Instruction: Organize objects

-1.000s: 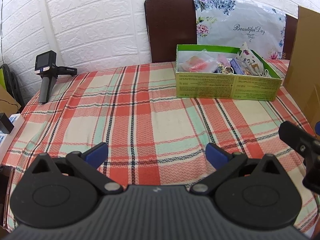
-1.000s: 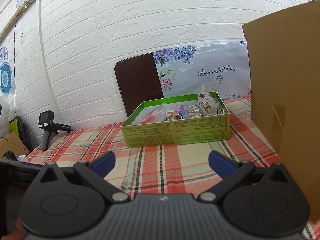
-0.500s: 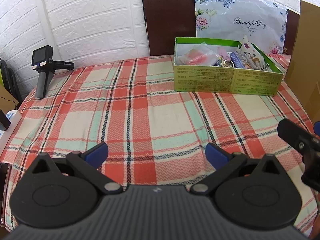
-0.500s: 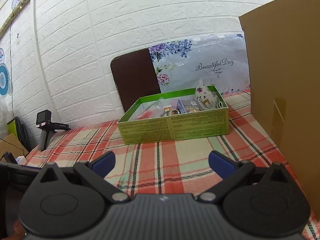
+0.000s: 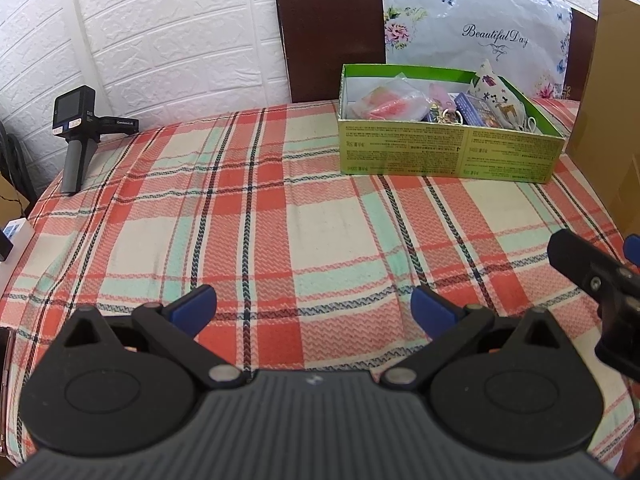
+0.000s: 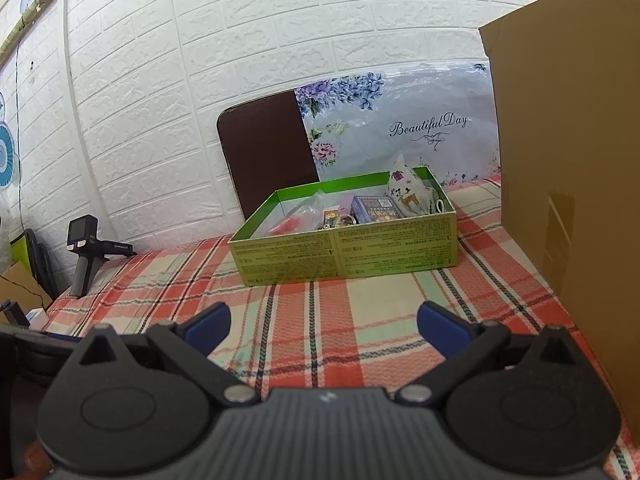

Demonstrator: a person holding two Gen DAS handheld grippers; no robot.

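A green cardboard box stands at the far right of the plaid tablecloth; it also shows in the right wrist view. It holds several small items: a clear bag with a red thing, a blue patterned box and a printed cloth mask. My left gripper is open and empty above the cloth near the front edge. My right gripper is open and empty, low over the cloth, well short of the box. Part of the right gripper shows at the right of the left wrist view.
A large brown cardboard carton stands close on the right. A handheld camera on a grip stands at the far left. A brown board and a floral sheet lean against the white brick wall.
Both grippers stay open. The left gripper has risen and tilted down, so the box sits higher in view. The right gripper has shifted slightly left toward the box.
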